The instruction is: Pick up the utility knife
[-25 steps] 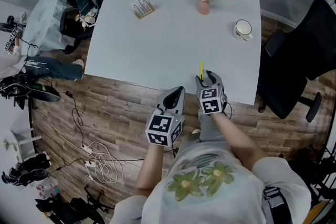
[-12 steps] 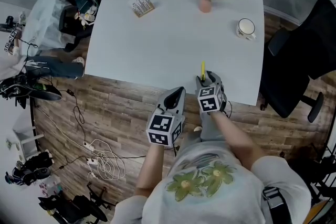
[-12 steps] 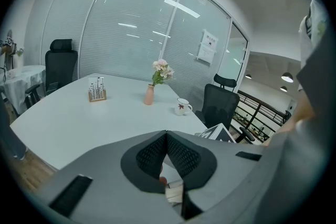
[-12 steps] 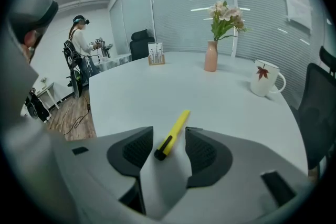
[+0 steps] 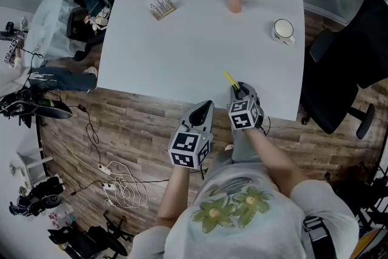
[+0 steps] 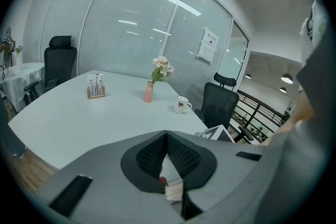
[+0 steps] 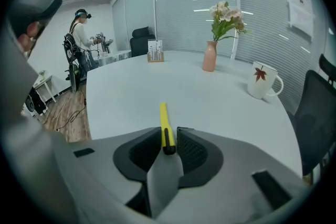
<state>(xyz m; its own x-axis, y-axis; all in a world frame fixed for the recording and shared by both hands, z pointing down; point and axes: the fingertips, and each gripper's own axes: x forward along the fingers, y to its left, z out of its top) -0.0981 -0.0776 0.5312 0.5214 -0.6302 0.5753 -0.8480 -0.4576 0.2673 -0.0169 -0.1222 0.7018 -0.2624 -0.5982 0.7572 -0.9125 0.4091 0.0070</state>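
Observation:
A yellow utility knife (image 5: 230, 79) with a black rear end lies near the front edge of the white table (image 5: 182, 51), angled up and to the left. My right gripper (image 5: 240, 91) sits over that rear end. In the right gripper view the jaws are closing, and the knife (image 7: 164, 123) lies between the pads with its black end pinched and its yellow body pointing away across the table. My left gripper (image 5: 206, 107) hangs over the wooden floor just short of the table edge. In the left gripper view its (image 6: 167, 135) pads meet with nothing between them.
Farther back on the table stand a pink vase with flowers (image 5: 235, 2), a white mug (image 5: 282, 30) and a small wooden holder (image 5: 162, 7). A black office chair (image 5: 351, 63) stands at the right. Cables (image 5: 118, 185) lie on the floor. Another person (image 7: 79, 39) stands far off.
The right gripper's jaws have closed in on the knife's black end. The knife's yellow tip has swung from pointing straight away to pointing left. The left gripper has stayed put.

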